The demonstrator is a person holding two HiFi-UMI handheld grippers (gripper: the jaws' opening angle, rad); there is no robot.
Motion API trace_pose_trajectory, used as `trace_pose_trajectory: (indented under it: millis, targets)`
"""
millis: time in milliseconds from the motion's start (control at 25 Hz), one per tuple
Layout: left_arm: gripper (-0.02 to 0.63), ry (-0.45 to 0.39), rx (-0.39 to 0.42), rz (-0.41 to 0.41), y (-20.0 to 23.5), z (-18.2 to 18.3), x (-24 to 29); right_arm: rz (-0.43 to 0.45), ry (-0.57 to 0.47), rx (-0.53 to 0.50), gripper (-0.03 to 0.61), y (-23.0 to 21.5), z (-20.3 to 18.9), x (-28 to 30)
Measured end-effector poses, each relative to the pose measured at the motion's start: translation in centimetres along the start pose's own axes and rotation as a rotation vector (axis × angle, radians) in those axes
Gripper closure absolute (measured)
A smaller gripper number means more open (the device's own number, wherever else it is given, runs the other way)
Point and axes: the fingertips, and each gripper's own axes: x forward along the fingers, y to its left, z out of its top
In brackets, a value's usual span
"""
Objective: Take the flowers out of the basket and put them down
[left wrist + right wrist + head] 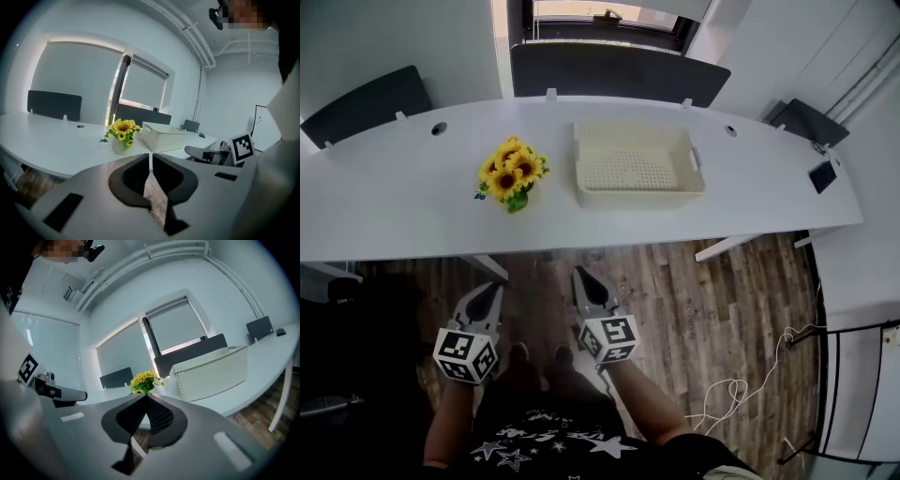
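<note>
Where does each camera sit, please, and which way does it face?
Head view: on the person's head, facing steeply down at the desk, flowers and basket; the left gripper, right gripper and forearms show.
Left gripper view: on the left gripper, facing the desk along its jaws; right gripper shows at right.
Right gripper view: on the right gripper, facing the desk; left gripper shows at left.
Shared: flowers beside the basket.

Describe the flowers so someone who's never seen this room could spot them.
Find the long white table. Near its middle sits a cream basket; the flowers stand just left of it, not touching. They're the only colourful thing there: a small bunch of yellow sunflowers.
</note>
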Motion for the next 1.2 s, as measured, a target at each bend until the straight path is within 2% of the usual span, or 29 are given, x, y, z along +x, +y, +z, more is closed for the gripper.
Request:
trace_pose_trajectory:
  millis: [200,400,720,1040,1200]
  targets:
    - [0.584,-0.056,0.003,-0.018,-0.3,1.8,-1.5,0.020,-0.023,-0.045,0.575,1.5,1.9,-1.6]
    - [0.584,-0.094,0.039,-0.047,0.5,2.9,-4.2,0.005,-0.039,-0.124,0.575,5.2,2.9,-2.3]
    - [0.584,-0.094,0.035,-0.113,3.5,1.2,-9.4,-0.113,0.005,-0.182,0.577,10.1,0.7,-4.4]
    - [0.584,-0.133,0.048,-0.226,2.8,0.5,-13.0,-0.194,0.003,-0.213,0.577,14.3,-0.7,-8.4]
    - [0.584,-0.145,0.050,-0.256,2.5,-0.5,-15.6,-0.243,-0.002,-0.205,0.577,15.9,-1.5,-11.0]
